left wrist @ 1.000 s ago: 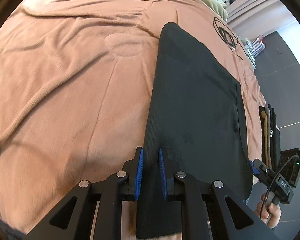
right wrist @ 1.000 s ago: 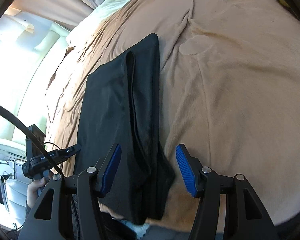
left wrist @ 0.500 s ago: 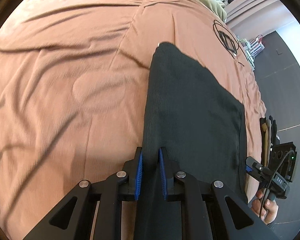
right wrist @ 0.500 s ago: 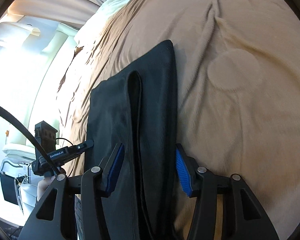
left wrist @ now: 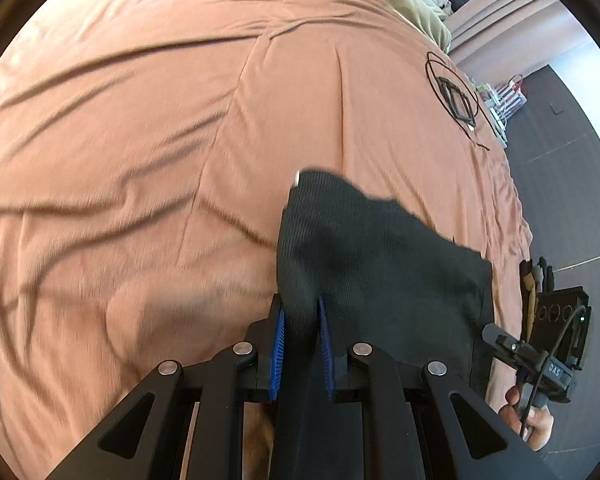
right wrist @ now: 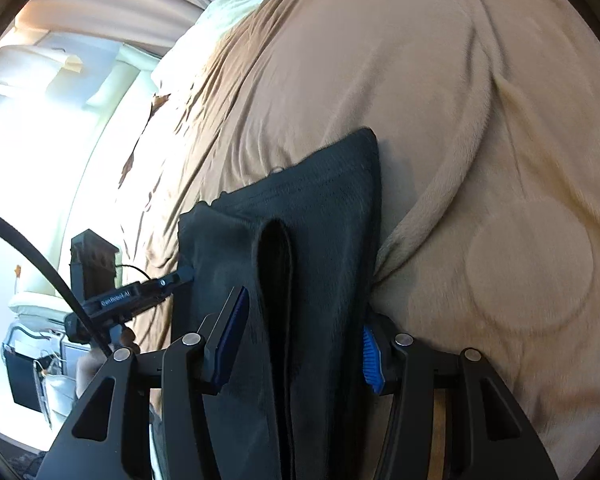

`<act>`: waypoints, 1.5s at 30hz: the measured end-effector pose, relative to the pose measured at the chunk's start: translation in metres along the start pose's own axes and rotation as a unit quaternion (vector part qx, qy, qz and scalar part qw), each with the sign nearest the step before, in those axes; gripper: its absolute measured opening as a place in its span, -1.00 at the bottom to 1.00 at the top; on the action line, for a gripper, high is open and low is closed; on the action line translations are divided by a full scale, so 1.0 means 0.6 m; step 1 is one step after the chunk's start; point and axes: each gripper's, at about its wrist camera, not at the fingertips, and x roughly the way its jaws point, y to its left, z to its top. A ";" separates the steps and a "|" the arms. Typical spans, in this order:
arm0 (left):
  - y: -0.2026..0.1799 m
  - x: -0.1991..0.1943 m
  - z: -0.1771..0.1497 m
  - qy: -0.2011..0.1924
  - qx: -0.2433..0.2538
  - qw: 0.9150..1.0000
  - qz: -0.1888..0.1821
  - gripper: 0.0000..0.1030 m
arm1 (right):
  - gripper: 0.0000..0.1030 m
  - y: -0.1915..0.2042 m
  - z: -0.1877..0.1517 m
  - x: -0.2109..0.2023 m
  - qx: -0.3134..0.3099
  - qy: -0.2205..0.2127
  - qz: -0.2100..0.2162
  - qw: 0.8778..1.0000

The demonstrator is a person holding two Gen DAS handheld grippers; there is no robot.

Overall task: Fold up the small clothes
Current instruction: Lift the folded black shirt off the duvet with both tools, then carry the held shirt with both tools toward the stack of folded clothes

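Black ribbed garment (left wrist: 379, 264) lies on the bed's brown blanket (left wrist: 140, 160), folded lengthwise, its near end raised toward my cameras. My left claw (left wrist: 300, 344) is clamped on one near corner, the blue pads (left wrist: 278, 352) pressed tight against the fabric. My right claw (right wrist: 300, 344) straddles the doubled edge of the cloth with its jaws spread wide, pads (right wrist: 232, 332) apart from each other. A coiled black cable (left wrist: 453, 96) rests farther up the blanket.
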 end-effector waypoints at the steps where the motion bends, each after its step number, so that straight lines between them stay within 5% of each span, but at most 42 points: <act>1: -0.001 0.003 0.007 -0.002 0.002 1.000 0.003 -0.70 | -0.06 0.004 0.002 0.001 -0.005 0.000 -0.005 1.000; 5: -0.005 0.015 0.023 -0.004 0.003 1.000 0.010 -0.70 | -0.09 0.031 0.016 0.020 -0.025 0.001 -0.028 0.999; 10: -0.011 0.019 0.031 -0.011 0.007 1.000 0.018 -0.77 | -0.62 0.063 0.021 0.030 -0.049 0.002 -0.076 0.996; 15: -0.020 -0.003 0.025 -0.027 0.018 0.999 0.024 -0.88 | -0.80 0.103 0.019 0.041 -0.067 -0.003 -0.106 0.992; 28: -0.079 -0.123 -0.004 -0.088 0.057 0.995 -0.006 -0.90 | -0.84 0.232 -0.042 -0.035 -0.112 -0.061 -0.119 0.985; 45: -0.164 -0.303 -0.114 -0.161 0.106 0.980 -0.053 -0.91 | -0.85 0.324 -0.233 -0.213 -0.167 -0.147 -0.128 0.967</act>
